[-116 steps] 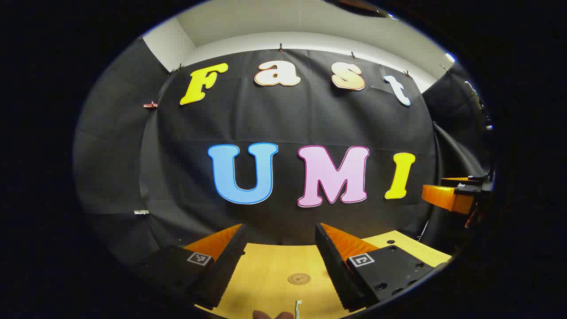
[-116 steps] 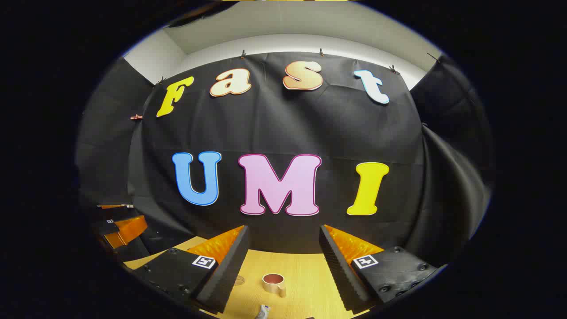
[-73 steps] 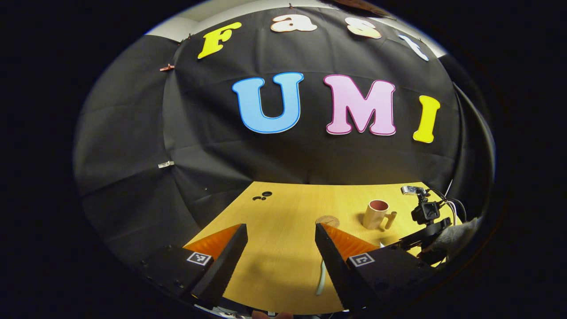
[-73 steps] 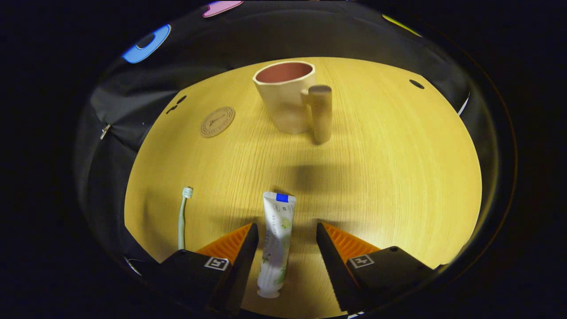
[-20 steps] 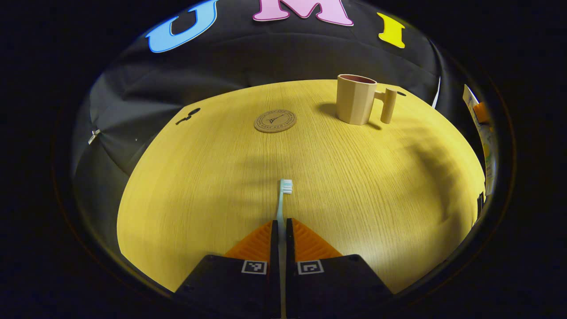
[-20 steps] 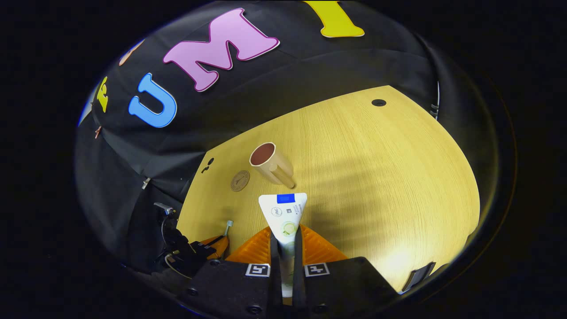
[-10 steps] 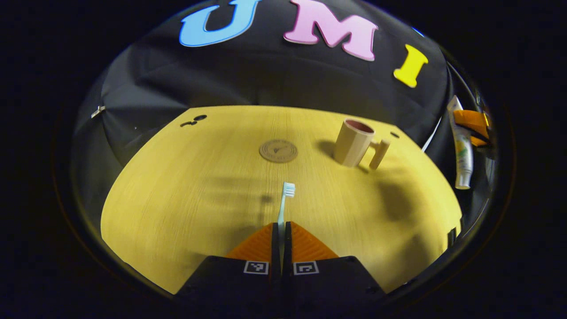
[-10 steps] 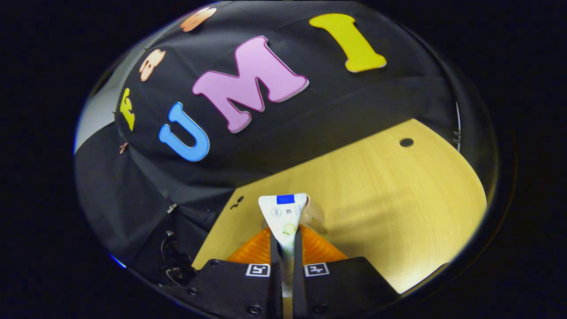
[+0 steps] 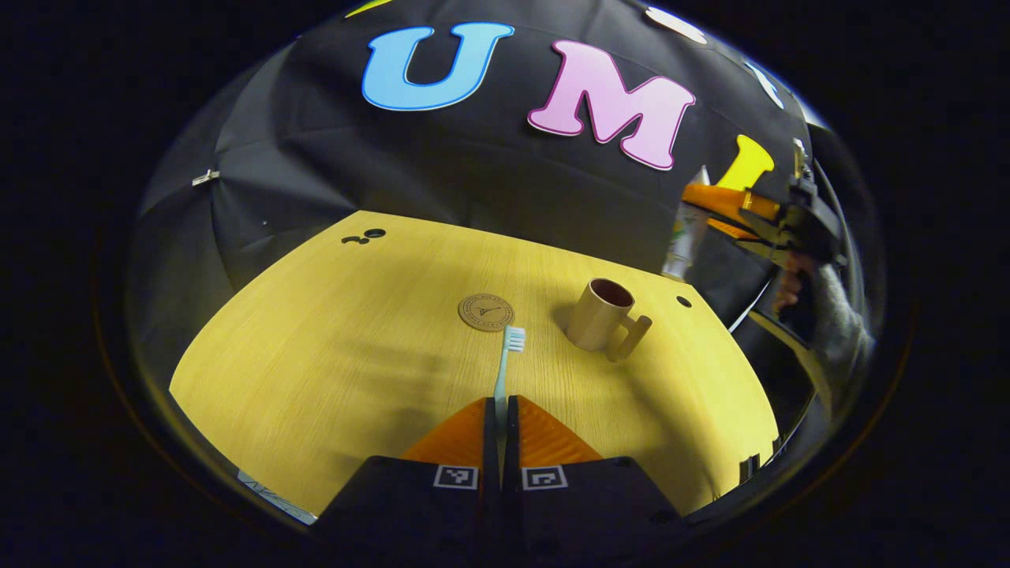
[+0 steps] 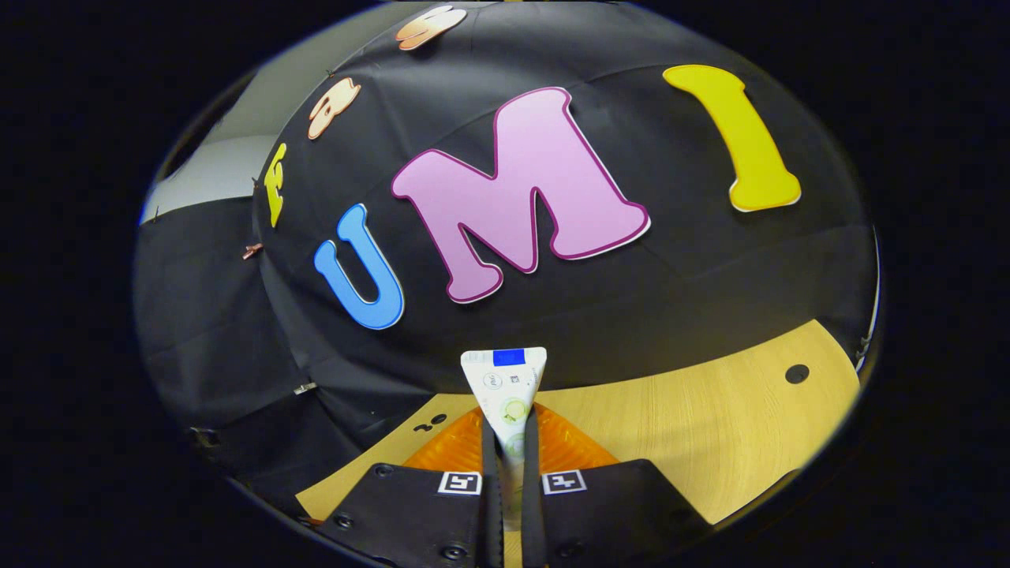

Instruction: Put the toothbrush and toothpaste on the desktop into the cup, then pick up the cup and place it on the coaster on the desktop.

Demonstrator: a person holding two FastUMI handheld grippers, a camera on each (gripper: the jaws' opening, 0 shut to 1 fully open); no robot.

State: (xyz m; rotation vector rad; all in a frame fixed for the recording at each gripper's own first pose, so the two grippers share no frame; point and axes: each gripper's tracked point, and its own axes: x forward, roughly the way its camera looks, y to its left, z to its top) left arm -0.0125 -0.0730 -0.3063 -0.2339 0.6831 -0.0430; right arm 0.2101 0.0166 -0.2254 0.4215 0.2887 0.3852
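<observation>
Left gripper (image 9: 501,406) clamped on the toothbrush (image 9: 505,364), bristles forward above the desktop (image 9: 316,355), right gripper (image 10: 509,430) pinching the toothpaste (image 10: 506,386) aloft, cup (image 9: 600,314) standing beside the coaster (image 9: 486,312)

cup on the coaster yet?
No. In the left gripper view the cup stands on the bare desk beside the coaster, apart from it.

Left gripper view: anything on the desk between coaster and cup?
Nothing. In the left gripper view, bare desk separates the coaster from the cup; the held toothbrush ends just below the coaster.
</observation>
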